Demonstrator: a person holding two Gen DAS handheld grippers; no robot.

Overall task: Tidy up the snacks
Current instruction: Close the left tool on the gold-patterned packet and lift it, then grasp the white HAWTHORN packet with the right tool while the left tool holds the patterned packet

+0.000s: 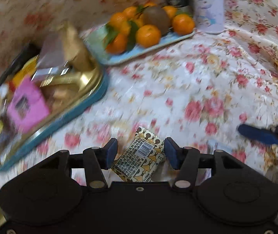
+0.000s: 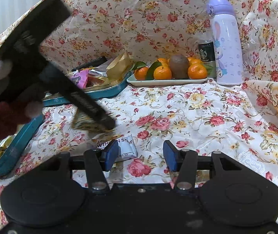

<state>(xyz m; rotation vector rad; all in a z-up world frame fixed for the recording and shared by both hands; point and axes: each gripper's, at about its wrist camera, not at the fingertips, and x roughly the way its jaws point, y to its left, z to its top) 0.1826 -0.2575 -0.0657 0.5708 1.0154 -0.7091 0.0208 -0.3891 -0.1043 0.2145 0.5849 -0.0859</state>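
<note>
1. Between the spread pads of your left tongs (image 1: pixel 141 153) lay the patterned snack packet (image 1: pixel 139 156), barcode up, flat on the floral surface (image 1: pixel 187 81); neither pad touched it, so nothing was pinched.
2. Its long axis ran from near left to far right, slanted across the gap rather than square to it, so a close would likely have caught it at the corners.
3. Your right tongs (image 2: pixel 141 155) were also spread and held nothing; the white hawthorn packet (image 2: pixel 125 146) sat just beyond the left pad, left of the gap and partly behind it.
4. The left tongs were plainly the nearer pair to the patterned packet; the right tongs were nearer the white one.
5. The teal tin (image 1: pixel 92 95), already crowded with wrapped snacks, lay to the far left of the patterned packet, which I judge to be where it was bound.
</note>
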